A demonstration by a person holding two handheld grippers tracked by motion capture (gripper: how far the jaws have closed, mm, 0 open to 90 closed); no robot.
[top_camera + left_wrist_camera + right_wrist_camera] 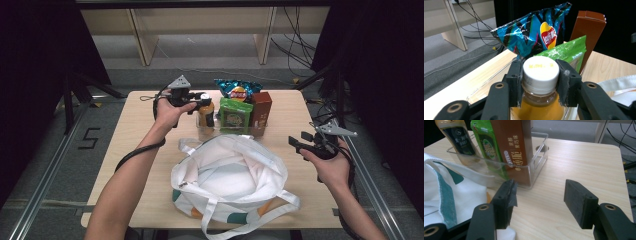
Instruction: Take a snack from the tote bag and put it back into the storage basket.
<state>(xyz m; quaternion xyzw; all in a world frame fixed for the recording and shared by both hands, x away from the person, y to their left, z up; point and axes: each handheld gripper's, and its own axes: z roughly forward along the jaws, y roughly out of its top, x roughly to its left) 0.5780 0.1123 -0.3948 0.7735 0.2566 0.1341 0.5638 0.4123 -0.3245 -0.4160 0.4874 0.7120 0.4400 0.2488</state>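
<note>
Table (292, 107): pale wood, carrying everything below.
Tote bag (232, 175): white cloth with green and orange patches, near edge of table, mouth spread wide, nothing visible inside; handles trailing toward the front.
Clear bin (537, 157): transparent plastic tray just behind the bag, holding four items upright, packed side by side.
Chip bag (534, 30): blue foil, at the back of the bin, untouched.
Brown box (511, 145): tall carton at the bin's right end, untouched.
Green packet (235, 114): between box and bottle, untouched.
Bottle (205, 116): orange drink, white cap, dark label, at the bin's left end, base apparently in the bin.
Left gripper (199, 98): over the bin's left end, jaws closed on the bottle's white cap, one pad pressed on each side, seen plainly in the left gripper view.
Right gripper (296, 142): held off to the right of the bag, above bare table, jaws apart with nothing between the pads.
Progress: early, by the look of it; grip on the bottle secured, lift not yet made, bag unfilled.
Remaining: likely bottle out and into the bag, then the packet, box and chips.
</note>
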